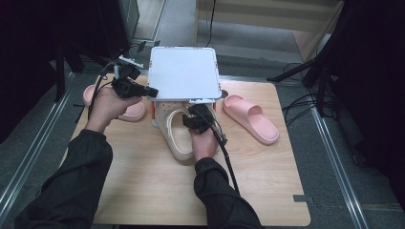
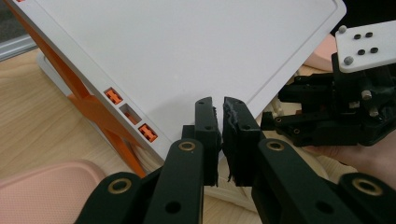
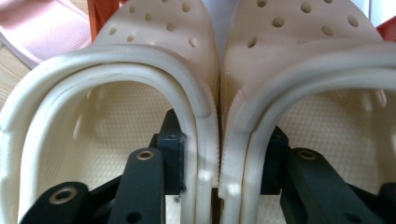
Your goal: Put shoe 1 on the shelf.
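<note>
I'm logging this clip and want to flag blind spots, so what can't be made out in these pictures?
- Toes of the cream clogs: in the high view, the white shelf top covers them.
- Left pink slide: the person's left hand and the left gripper hide most of it.
- Right gripper: the clogs' inner walls hide its jaw tips in its own view.
- Clogs' heels: cut off by the bottom edge, right gripper view.

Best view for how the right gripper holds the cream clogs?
Right gripper view: one jaw sits inside each of the cream clogs, pinching their adjoining walls together. High view shows the right gripper over them, contact hidden. Left gripper view shows just a sliver.
</note>
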The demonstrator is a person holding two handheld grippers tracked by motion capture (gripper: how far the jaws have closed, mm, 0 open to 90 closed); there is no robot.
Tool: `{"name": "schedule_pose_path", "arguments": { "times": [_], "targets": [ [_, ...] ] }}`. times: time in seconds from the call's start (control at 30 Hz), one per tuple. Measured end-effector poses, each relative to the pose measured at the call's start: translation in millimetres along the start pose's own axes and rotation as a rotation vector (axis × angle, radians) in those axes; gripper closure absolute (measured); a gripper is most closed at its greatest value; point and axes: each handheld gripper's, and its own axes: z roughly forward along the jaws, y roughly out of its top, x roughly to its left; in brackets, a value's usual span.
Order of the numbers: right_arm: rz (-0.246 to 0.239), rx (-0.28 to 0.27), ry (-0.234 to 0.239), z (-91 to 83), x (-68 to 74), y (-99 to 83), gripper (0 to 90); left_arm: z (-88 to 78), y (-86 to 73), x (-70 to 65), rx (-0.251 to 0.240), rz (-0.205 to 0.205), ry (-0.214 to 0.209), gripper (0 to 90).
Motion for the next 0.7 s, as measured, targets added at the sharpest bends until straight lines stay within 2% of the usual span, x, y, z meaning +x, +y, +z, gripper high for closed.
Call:
{"name": "schedule_pose_path", "arguments": {
  "times": [0.27,0.37,0.43,0.6,0.63,0.7],
  "targets": [
    [-0.02,-0.007,0.028,-9.2,0.4,-0.8,55.1,-0.2,-0.3,0.4,0.0,-0.003,0.0,83.7],
    [-0.012,0.011,0.064,-19.5,-3.0,0.9,52.4,-0.3,-0.4,0.7,-0.001,-0.004,-0.002,83.6],
    [-0.016,0.016,0.063,-23.0,-3.3,0.9,52.5,-0.2,-0.5,0.9,-0.002,-0.007,-0.003,83.5],
    [-0.052,-0.012,0.09,-53.8,-5.4,-3.9,56.5,-0.6,-0.7,1.0,0.0,-0.012,-0.004,83.5],
    [-0.052,-0.012,0.09,-53.8,-5.4,-3.9,56.5,-0.6,-0.7,1.0,0.0,-0.012,-0.004,83.5],
    [-0.066,-0.02,0.106,-66.2,-4.5,-9.0,60.2,-0.5,-0.7,0.7,-0.001,-0.014,-0.003,83.5]
  ]
}}
